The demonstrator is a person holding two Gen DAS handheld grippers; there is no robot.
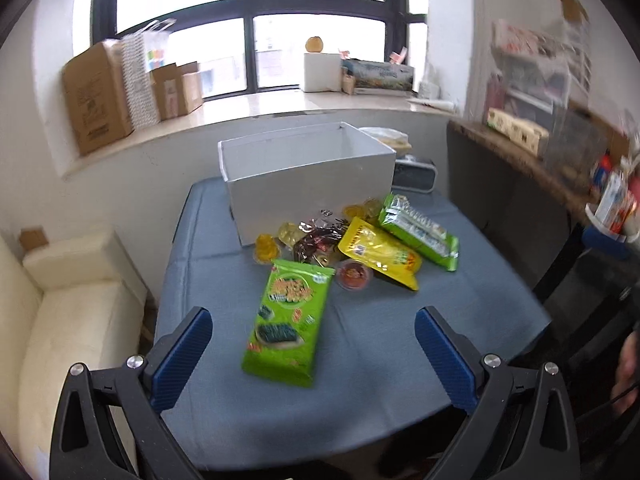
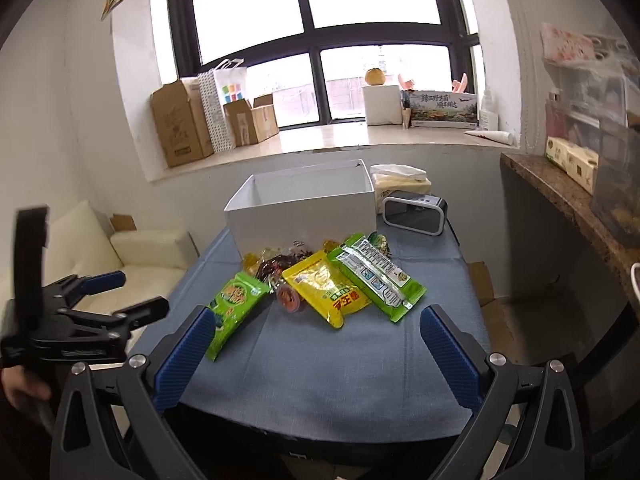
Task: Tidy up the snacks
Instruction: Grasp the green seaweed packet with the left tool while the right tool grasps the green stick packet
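So nothing is packed yet: both my left gripper and right gripper hover spread apart and empty above the table. Snacks lie heaped before the white box; next I probably close on the green packet.

The white box stands open-topped at the far side of the counter, nothing over its mouth. Snack packets crowd its near wall: a green seaweed packet, a yellow pouch and a long green packet. Nearer than those, the blue cloth lies bare. A clock stands just right of the box.
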